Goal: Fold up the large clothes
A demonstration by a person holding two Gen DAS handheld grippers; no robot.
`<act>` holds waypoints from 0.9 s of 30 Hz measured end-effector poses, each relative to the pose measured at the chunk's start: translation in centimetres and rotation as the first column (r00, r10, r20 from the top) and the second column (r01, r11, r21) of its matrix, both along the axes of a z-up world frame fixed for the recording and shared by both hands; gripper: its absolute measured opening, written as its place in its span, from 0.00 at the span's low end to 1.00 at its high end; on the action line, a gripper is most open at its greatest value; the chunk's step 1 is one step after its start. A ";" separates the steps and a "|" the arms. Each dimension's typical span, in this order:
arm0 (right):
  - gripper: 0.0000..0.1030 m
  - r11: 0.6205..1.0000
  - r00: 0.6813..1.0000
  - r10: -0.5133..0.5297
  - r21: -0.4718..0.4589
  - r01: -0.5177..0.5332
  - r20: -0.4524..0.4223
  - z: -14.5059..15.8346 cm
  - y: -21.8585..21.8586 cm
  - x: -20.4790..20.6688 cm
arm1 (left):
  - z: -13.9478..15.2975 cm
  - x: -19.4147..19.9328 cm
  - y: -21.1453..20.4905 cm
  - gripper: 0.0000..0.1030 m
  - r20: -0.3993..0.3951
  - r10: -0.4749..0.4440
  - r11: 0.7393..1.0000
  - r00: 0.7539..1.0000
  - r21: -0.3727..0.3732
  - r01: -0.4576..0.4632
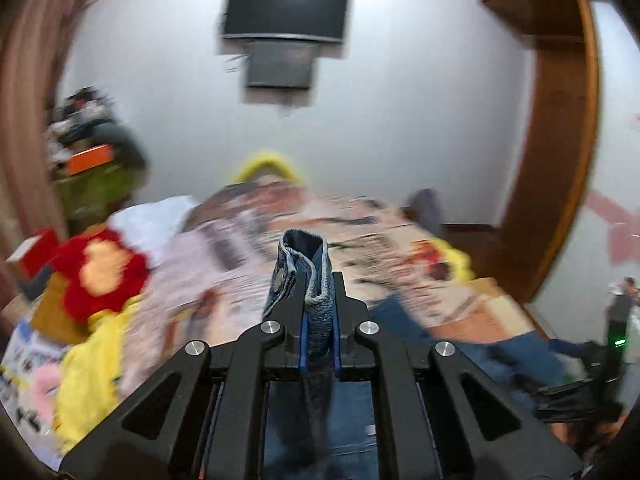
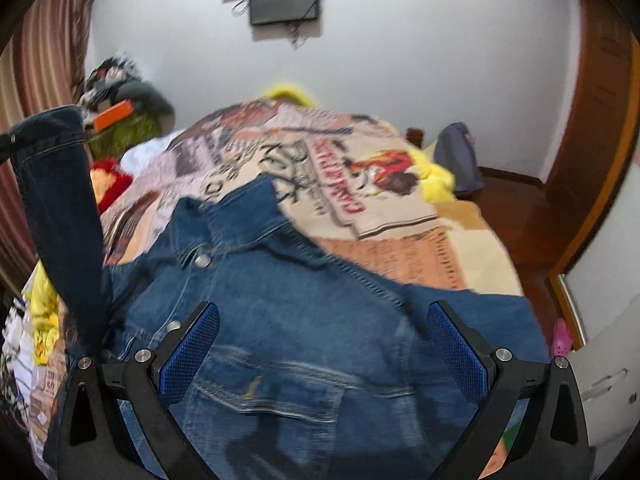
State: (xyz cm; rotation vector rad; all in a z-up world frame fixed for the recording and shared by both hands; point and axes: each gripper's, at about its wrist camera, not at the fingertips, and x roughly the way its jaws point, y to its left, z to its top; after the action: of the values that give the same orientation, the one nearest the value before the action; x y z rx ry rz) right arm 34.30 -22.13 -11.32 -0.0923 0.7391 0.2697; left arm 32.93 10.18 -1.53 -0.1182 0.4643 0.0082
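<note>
A blue denim jacket [image 2: 288, 320] lies spread on the bed, collar toward the far side. My left gripper [image 1: 319, 280] is shut on the cuff of the jacket's sleeve [image 1: 308, 268], held up above the bed. In the right wrist view that sleeve [image 2: 60, 208] rises at the left, lifted off the bed. My right gripper [image 2: 323, 344] is open and empty, its blue pads [image 2: 456, 356] hovering over the jacket's body near the chest pocket [image 2: 272, 396].
The bed has a printed cover [image 2: 360, 184]. A red and yellow plush [image 1: 100, 272], yellow cloth [image 1: 88, 372] and clutter lie at the left. A TV [image 1: 284, 10] hangs on the far wall. A wooden wardrobe [image 1: 560, 140] stands right.
</note>
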 end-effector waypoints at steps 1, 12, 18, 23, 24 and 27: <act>1.00 1.000 1.000 -0.010 0.004 0.010 0.006 0.3 -0.6 -0.1 | 0.3 0.2 -1.3 0.07 0.001 -0.041 0.999 0.999 -0.009 0.041; 1.00 0.995 0.993 -0.102 -0.009 0.103 0.055 1.8 -7.2 -1.9 | -5.7 2.9 -14.5 0.07 -0.215 -0.369 0.927 0.904 -0.013 0.375; 1.00 0.990 0.989 -0.135 -0.032 0.137 0.053 1.3 -9.0 -2.2 | -11.4 2.2 -20.0 0.07 -0.395 -0.464 0.867 0.793 -0.016 0.499; 1.00 0.986 0.986 -0.165 0.010 0.164 0.027 1.1 -10.0 -2.3 | -13.6 0.8 -22.5 0.20 -0.467 -0.499 0.831 0.730 -0.020 0.556; 1.00 0.986 0.986 -0.167 0.028 0.167 0.017 1.1 -10.2 -2.3 | -13.6 0.4 -22.6 0.25 -0.471 -0.504 0.828 0.723 -0.025 0.561; 1.00 0.986 0.988 -0.155 0.065 0.156 -0.016 0.8 -10.3 -2.3 | -13.0 -0.2 -21.9 0.43 -0.450 -0.527 0.821 0.721 -0.049 0.569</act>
State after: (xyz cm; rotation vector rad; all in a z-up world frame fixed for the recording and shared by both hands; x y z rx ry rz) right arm 32.05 -32.41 -10.51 0.0296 0.7437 0.1454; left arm 32.71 -11.76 -14.53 0.1257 0.9515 -0.5462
